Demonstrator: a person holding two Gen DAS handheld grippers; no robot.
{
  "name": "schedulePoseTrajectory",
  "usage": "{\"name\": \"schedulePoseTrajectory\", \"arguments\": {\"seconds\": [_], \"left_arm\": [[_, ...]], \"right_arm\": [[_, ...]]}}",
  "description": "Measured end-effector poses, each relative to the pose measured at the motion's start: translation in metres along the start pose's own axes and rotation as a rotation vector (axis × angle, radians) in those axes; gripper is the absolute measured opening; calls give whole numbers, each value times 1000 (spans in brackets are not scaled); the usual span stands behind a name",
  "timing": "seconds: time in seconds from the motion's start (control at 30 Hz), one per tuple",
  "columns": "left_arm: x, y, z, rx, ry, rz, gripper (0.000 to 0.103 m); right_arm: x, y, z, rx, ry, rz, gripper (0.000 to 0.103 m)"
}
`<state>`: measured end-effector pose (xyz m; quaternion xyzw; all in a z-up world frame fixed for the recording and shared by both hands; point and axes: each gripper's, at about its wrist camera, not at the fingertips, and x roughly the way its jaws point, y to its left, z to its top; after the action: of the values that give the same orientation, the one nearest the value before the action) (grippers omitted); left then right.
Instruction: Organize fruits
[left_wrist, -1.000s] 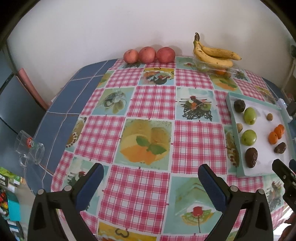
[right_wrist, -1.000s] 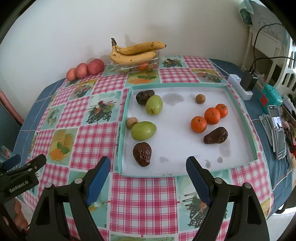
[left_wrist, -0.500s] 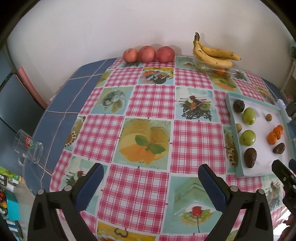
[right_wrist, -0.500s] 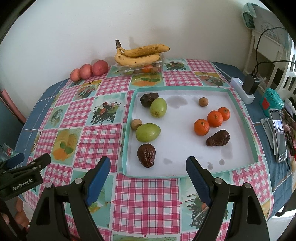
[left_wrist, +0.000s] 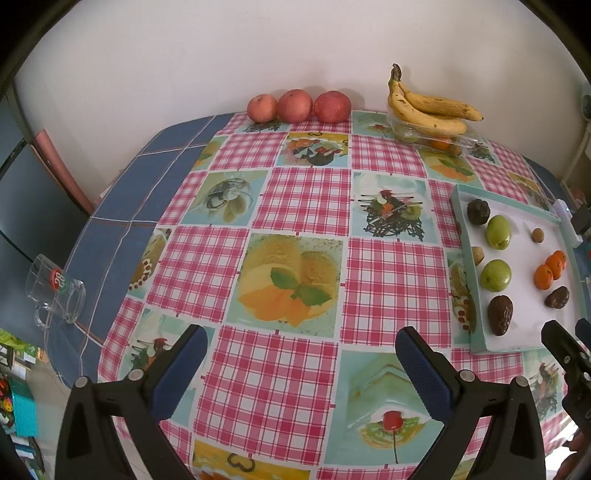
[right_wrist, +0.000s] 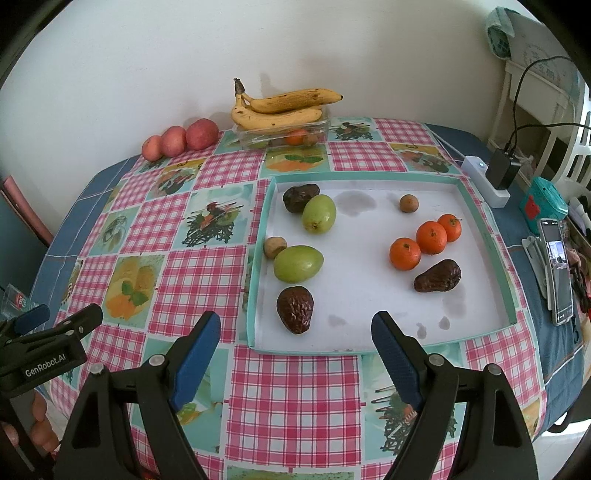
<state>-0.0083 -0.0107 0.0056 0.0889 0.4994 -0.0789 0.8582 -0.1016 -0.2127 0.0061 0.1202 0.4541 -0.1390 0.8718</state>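
Tongs, left and right, stood wide and empty. Fruit lay mixed on my tray; sorting stage unclear.

Both wrist views look down the table, sharing the tray.

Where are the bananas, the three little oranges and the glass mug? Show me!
bananas (right_wrist: 284, 109): right wrist view, middle of the bunch.
three little oranges (right_wrist: 431, 237): right wrist view, on the middle orange.
glass mug (left_wrist: 55, 286): left wrist view, on its tipped-over side wall.
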Motion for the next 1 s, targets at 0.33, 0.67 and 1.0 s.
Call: {"name": "schedulePoseTrajectory", "arguments": {"seconds": [0.33,0.67,1.0], "left_arm": [[-2,2,-1,-14,-9,7,103],[-3,1,-1,-17,-12,10,103],[-5,2,-1,-21,-20,10,103]], "right_arm": [[0,1,0,0,0,-1,84],[0,2,0,-1,-1,-1,84],[-1,3,0,-1,-1,-2,84]]}}
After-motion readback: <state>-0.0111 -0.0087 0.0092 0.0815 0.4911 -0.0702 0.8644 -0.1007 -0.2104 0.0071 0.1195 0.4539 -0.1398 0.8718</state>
